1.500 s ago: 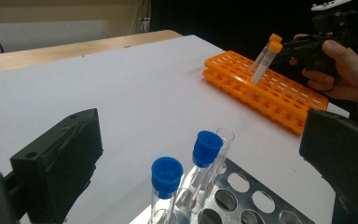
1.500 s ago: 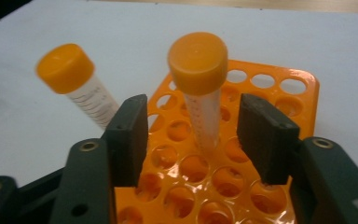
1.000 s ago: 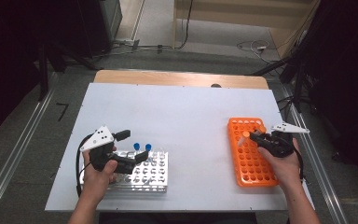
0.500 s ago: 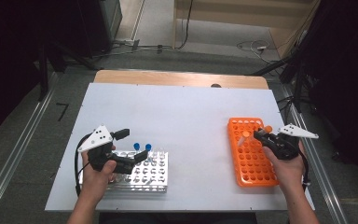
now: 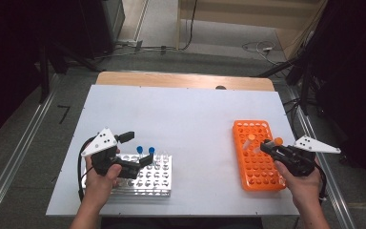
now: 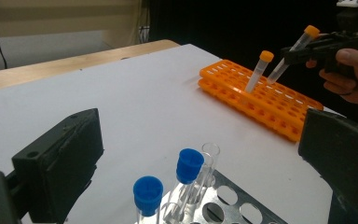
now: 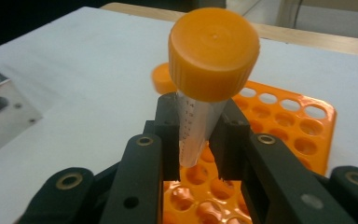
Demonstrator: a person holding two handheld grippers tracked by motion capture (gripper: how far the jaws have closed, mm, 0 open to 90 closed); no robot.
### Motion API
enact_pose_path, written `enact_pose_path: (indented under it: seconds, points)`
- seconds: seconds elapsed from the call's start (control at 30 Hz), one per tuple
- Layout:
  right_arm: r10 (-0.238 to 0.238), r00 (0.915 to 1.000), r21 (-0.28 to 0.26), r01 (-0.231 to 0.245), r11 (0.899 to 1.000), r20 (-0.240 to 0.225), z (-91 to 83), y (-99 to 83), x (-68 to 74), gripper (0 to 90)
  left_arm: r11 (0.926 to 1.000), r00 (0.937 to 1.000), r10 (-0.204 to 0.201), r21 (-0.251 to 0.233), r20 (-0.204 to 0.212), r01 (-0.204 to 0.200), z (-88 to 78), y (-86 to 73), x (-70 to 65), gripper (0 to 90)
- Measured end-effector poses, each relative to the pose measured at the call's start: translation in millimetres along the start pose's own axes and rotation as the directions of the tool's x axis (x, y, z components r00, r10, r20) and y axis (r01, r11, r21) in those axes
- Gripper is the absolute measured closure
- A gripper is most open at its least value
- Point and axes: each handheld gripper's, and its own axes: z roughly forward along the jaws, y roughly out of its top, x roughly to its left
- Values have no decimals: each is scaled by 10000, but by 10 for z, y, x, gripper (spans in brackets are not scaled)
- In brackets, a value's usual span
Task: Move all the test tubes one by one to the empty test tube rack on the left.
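Note:
My right gripper (image 5: 268, 146) is shut on a clear tube with an orange cap (image 5: 278, 141), held tilted just above the orange rack (image 5: 259, 168). In the right gripper view both pads clamp the tube's body (image 7: 196, 126) below its cap. A second orange-capped tube (image 5: 250, 138) stands in the rack's far end. My left gripper (image 5: 137, 149) hangs open over the far edge of the metal rack (image 5: 147, 180), its jaws on either side of two blue-capped tubes (image 6: 189, 164) and an uncapped clear tube (image 6: 209, 151). Nothing is pressed between them.
The white table top (image 5: 186, 119) lies bare between the two racks. A wooden strip (image 5: 181, 80) runs along the far edge. Cables (image 5: 257, 47) lie on the floor beyond, and dark equipment stands to the left and right.
My right gripper has shifted to the right and risen a little with the orange-capped tube in it. The left gripper has stayed in place.

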Motion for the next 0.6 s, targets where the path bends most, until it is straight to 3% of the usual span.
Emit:
enact_pose_path:
  seconds: [0.23, 0.6]
  points:
    - [-307, 9969, -234, 290, 9993, -724, -20, 60, 157, 720, 10000, 10000, 72, -41, 41, -72, 23, 13, -42, 5]
    - [-896, 9824, -24, 904, 9959, -1636, 191, 120, 497, 720, 9997, 9995, 242, 40, 181, -242, 113, 22, -149, 24]
